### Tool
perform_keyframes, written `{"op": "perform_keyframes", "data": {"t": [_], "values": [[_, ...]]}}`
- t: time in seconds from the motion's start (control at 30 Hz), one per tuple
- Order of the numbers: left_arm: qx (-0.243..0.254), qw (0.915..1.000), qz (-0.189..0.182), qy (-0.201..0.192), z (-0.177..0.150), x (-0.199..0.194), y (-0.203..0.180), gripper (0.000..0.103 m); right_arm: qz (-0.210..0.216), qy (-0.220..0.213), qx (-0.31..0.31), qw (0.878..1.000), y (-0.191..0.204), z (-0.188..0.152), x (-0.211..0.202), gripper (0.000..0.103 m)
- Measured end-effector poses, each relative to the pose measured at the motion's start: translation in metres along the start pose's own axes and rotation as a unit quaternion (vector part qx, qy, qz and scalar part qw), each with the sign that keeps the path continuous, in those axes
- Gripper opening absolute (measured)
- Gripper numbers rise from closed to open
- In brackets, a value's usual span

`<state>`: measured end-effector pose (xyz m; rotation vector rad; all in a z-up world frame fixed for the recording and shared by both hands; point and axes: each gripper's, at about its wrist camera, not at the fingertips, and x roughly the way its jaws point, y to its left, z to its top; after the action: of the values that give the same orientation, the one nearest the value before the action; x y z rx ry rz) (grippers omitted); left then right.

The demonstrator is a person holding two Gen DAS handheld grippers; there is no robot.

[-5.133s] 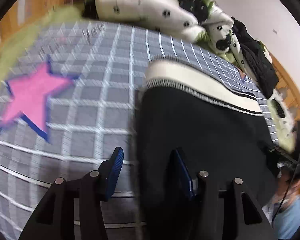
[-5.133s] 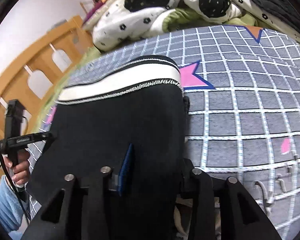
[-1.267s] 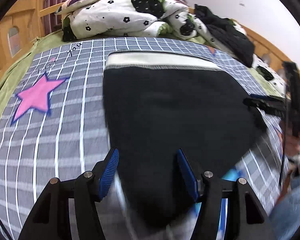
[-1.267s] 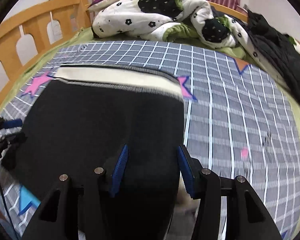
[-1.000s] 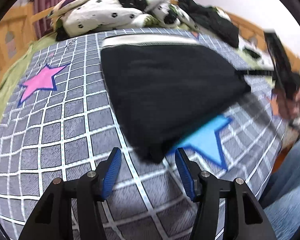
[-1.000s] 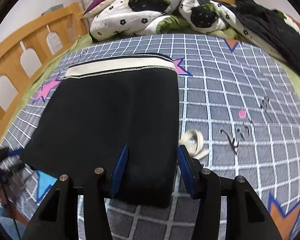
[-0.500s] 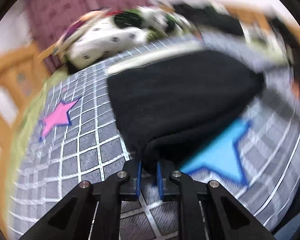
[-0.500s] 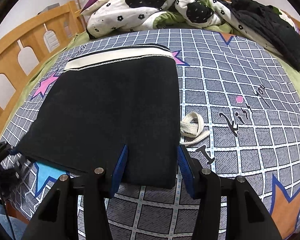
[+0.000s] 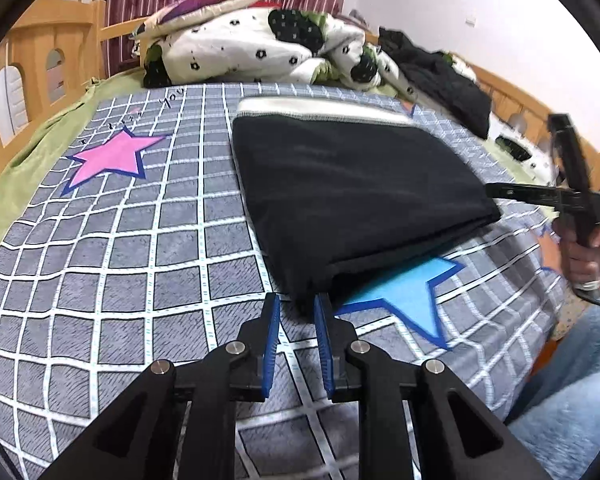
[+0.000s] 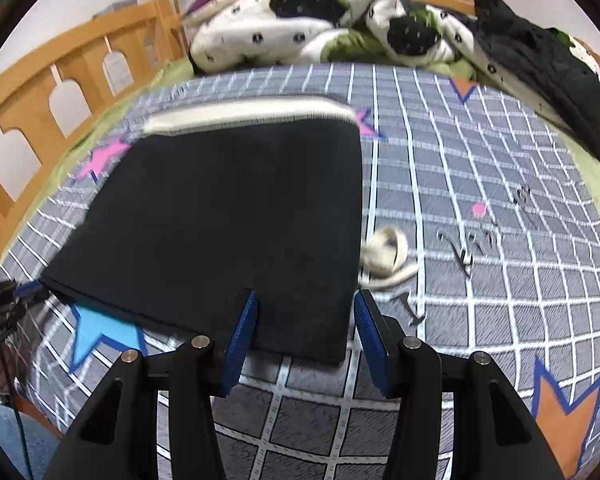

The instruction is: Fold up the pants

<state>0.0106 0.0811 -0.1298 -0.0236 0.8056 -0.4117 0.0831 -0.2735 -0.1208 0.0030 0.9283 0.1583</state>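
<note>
The black pants lie folded into a flat rectangle on the grey checked bedspread, their cream waistband at the far end. My left gripper sits at the near left corner of the fold, its blue pads slightly apart with the corner at their tips. My right gripper is open, straddling the near right corner of the pants. The right gripper also shows in the left wrist view, at the fold's far corner.
A cream drawstring lies loose right of the pants. A rumpled black-and-white duvet and a black jacket sit at the head of the bed. A wooden rail runs along one side. The bed edge is close, by my legs.
Half a second ago my left gripper was pinched on the near left corner; its pads have now parted a little. My right gripper stays open at the near right corner.
</note>
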Motion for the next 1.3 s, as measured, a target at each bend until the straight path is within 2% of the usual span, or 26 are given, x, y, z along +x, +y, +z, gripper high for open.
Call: {"op": "perform_keyframes", "data": {"t": [0.13, 0.2, 0.27, 0.4, 0.47, 0.53, 0.6, 0.67, 0.73, 0.83, 0.9, 0.93, 0.97, 1.0, 1.07, 1.13, 1.3], "values": [[-0.024, 0.9995, -0.002, -0.021, 0.025, 0.002, 0.004, 0.017, 0.006, -0.022, -0.002, 1.000, 0.001, 0.012, -0.003, 0.050], [-0.032, 0.9991, -0.014, -0.025, 0.039, 0.010, 0.000, 0.017, 0.010, -0.013, 0.002, 1.000, 0.003, 0.017, 0.007, 0.050], [-0.033, 0.9991, -0.014, -0.022, 0.049, 0.022, -0.006, 0.017, -0.008, -0.009, -0.003, 1.000, 0.006, 0.015, 0.019, 0.051], [-0.025, 0.9994, 0.007, 0.025, 0.038, 0.063, -0.013, 0.017, -0.011, -0.014, -0.009, 1.000, 0.005, 0.004, 0.021, 0.051], [0.001, 0.9998, 0.020, 0.009, 0.029, 0.061, -0.022, 0.018, -0.008, -0.007, -0.012, 1.000, 0.003, 0.001, 0.020, 0.051], [0.005, 0.9997, 0.004, 0.022, 0.030, 0.055, -0.024, 0.020, -0.009, 0.006, -0.029, 1.000, 0.003, -0.002, 0.020, 0.051], [-0.011, 0.9997, -0.015, 0.018, 0.039, 0.048, -0.019, 0.020, 0.000, 0.010, -0.042, 0.999, 0.000, -0.003, 0.016, 0.048], [-0.027, 0.9993, -0.024, 0.007, 0.054, 0.045, -0.014, 0.021, 0.009, -0.011, -0.032, 0.999, -0.005, 0.003, 0.007, 0.047], [-0.029, 0.9996, -0.004, -0.002, 0.071, 0.050, -0.012, 0.030, 0.011, -0.036, -0.023, 0.999, -0.007, 0.015, 0.003, 0.047], [-0.032, 0.9993, 0.015, -0.007, 0.091, 0.067, -0.009, 0.031, -0.007, -0.068, -0.018, 0.998, -0.005, 0.041, 0.010, 0.047], [-0.041, 0.9987, 0.027, 0.010, 0.092, 0.085, -0.005, 0.033, -0.010, -0.072, -0.020, 0.997, -0.002, 0.056, 0.024, 0.041], [-0.043, 0.9979, 0.037, 0.033, 0.088, 0.099, -0.003, 0.034, -0.014, -0.068, -0.024, 0.997, -0.001, 0.060, 0.032, 0.036], [-0.041, 0.9971, 0.041, 0.048, 0.083, 0.110, -0.001, 0.035, -0.022, -0.057, -0.028, 0.998, 0.000, 0.061, 0.042, 0.025], [-0.039, 0.9979, 0.038, 0.034, 0.076, 0.112, 0.000, 0.036, -0.041, -0.034, -0.041, 0.998, 0.002, 0.060, 0.059, 0.025], [-0.041, 0.9984, 0.032, 0.021, 0.071, 0.108, 0.001, 0.037, -0.055, -0.059, -0.056, 0.995, 0.007, 0.054, 0.061, 0.025], [-0.063, 0.9976, 0.019, 0.021, 0.072, 0.107, 0.007, 0.038, -0.066, -0.057, -0.061, 0.994, 0.011, 0.053, 0.062, 0.025], [-0.074, 0.9964, 0.025, 0.032, 0.074, 0.102, 0.003, 0.040, -0.039, -0.034, -0.025, 0.998, 0.000, 0.061, 0.059, 0.027]]}}
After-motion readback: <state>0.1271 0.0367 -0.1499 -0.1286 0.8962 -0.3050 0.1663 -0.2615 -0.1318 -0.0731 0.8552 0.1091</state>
